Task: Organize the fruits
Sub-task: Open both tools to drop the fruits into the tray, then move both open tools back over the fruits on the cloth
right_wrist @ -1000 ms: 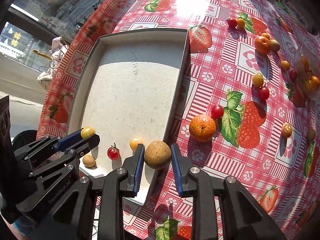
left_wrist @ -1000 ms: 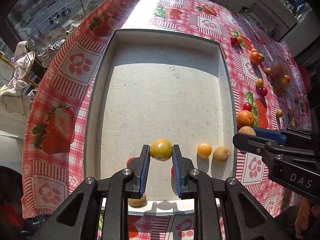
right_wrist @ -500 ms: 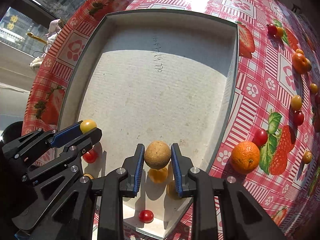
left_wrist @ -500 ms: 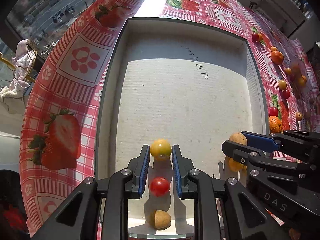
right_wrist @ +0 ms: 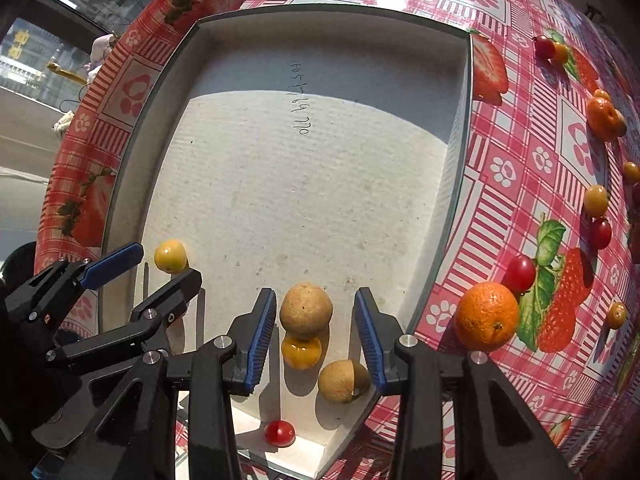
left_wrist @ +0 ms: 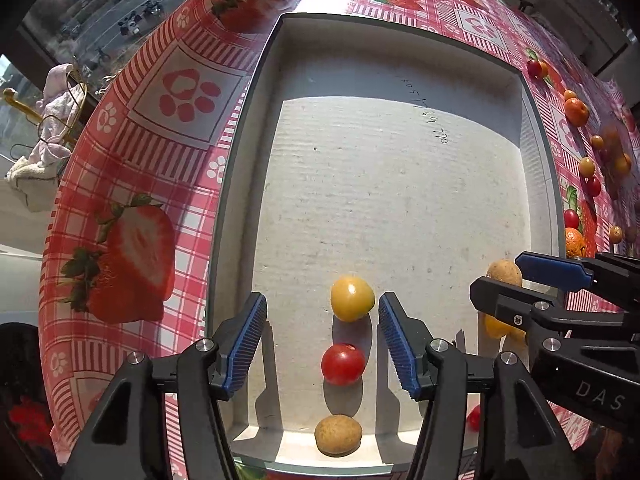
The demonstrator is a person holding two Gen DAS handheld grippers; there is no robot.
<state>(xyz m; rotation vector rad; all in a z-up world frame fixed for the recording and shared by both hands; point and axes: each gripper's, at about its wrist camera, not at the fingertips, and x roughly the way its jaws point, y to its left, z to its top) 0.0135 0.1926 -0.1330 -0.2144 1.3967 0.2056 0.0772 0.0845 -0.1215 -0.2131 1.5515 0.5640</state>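
Showing orange (right_wrist: 486, 317) beside tray (right_wrist: 466, 128): right wrist only.

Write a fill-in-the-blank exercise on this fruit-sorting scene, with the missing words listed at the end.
1. Both tongs hang over the white ___.
2. The fruit between the fingers of the left tongs is ___ in colour.
3. The big orange lies ___ the tray, on the tablecloth.
4. The jaws of the right tongs are ___ around the brown fruit.

Missing words: tray; yellow; outside; opening
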